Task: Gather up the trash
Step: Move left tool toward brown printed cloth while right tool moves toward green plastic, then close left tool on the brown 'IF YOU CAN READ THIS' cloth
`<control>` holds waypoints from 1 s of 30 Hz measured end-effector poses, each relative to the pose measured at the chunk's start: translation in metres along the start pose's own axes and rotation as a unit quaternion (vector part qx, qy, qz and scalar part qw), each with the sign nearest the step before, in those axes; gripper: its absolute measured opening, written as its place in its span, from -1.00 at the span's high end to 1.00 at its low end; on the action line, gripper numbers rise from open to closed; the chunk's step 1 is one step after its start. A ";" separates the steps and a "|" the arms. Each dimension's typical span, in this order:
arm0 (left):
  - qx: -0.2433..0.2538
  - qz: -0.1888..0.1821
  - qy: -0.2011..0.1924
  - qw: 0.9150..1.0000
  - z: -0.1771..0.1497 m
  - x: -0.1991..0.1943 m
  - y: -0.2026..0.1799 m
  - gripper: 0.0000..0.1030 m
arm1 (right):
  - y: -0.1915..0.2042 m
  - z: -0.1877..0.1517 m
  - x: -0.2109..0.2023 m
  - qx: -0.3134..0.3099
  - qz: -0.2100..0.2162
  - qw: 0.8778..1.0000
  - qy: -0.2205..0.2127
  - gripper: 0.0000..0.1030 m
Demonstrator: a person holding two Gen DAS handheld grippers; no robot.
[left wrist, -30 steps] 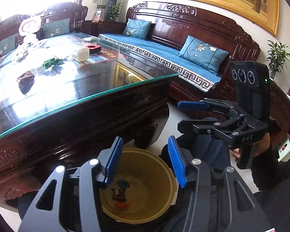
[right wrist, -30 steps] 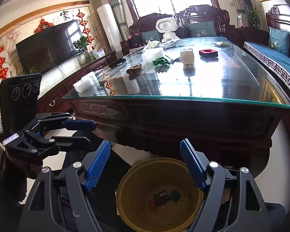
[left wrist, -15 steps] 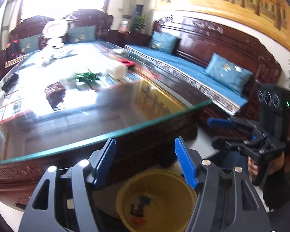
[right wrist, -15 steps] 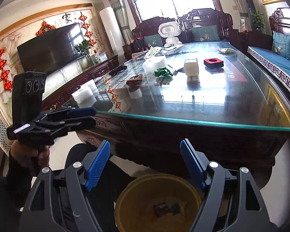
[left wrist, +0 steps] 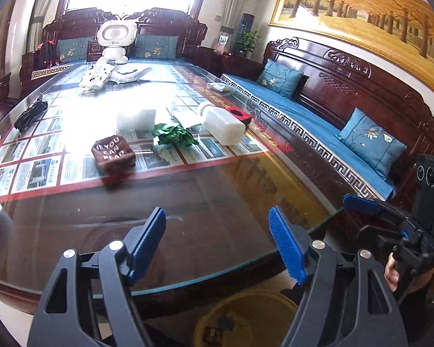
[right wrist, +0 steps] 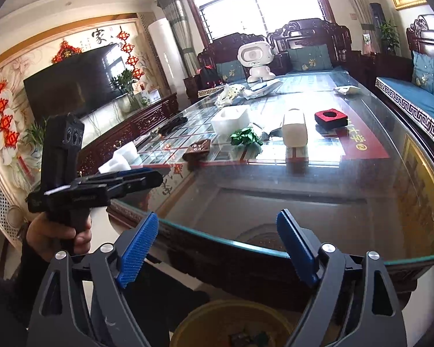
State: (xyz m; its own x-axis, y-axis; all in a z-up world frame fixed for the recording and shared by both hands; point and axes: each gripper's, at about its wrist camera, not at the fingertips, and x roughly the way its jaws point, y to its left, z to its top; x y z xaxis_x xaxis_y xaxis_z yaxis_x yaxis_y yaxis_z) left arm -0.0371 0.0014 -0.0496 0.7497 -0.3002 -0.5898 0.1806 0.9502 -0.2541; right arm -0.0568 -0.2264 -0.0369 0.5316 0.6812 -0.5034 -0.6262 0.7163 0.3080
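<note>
Trash lies mid-tabletop [left wrist: 222, 190], well ahead of both claws: a brown wrapper [left wrist: 113, 153] printed with pale letters, a crumpled green scrap [left wrist: 173, 136] just right of it, and a milky plastic bottle [left wrist: 223, 125] on its side beside the green scrap. The left claw [left wrist: 217, 243] hangs over the near glass edge, released, its blue pads spread wide with nothing between them; the brown wrapper sits ahead and left of its gap. The right claw [right wrist: 217, 245] is likewise released and empty, poised at the same near edge, with the green scrap [right wrist: 245, 138] and bottle [right wrist: 294, 128] far ahead of it and the wrapper [right wrist: 199, 148] ahead to the left. Below both claws, on the floor against the table, stands a yellow bin [left wrist: 243, 318] holding a few small pieces. The left wrist view alone shows the blue-cushioned sofa [left wrist: 318, 115] under a long gold painting [left wrist: 361, 11], and the right claw [left wrist: 361, 205] from the side at the picture's right edge. The right wrist view alone shows the television [right wrist: 78, 78], the red wall ornaments, the standing air conditioner [right wrist: 166, 55], and the left claw [right wrist: 147, 177] held in a hand [right wrist: 58, 234] at the left. Both views show a white robot toy [right wrist: 256, 57], a red-and-black box [right wrist: 331, 118] and white foam blocks [right wrist: 231, 118] farther back on the glass.
</note>
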 end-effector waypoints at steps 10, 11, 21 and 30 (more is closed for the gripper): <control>-0.009 0.041 0.009 0.999 0.031 0.037 0.037 -0.50 | -0.024 0.024 0.040 0.041 0.014 0.999 0.014 -0.68; -0.014 0.043 0.011 0.999 0.034 0.042 0.044 -0.50 | -0.025 0.024 0.044 0.044 0.017 0.999 0.016 -0.69; -0.063 0.091 0.034 0.993 0.057 0.086 0.102 -0.50 | -0.028 0.026 0.066 0.050 0.025 0.998 0.037 -0.69; -0.074 0.111 0.048 0.990 0.069 0.113 0.120 -0.49 | -0.035 0.031 0.070 0.050 0.022 0.998 0.038 -0.69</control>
State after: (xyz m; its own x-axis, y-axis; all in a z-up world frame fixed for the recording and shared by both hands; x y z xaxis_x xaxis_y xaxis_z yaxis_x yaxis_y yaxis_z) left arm 0.1136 0.0873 -0.0941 0.6955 -0.0978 -0.7118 -0.0825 0.9733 -0.2144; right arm 0.0198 -0.1989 -0.0583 0.4580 0.7018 -0.5456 -0.5864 0.6998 0.4079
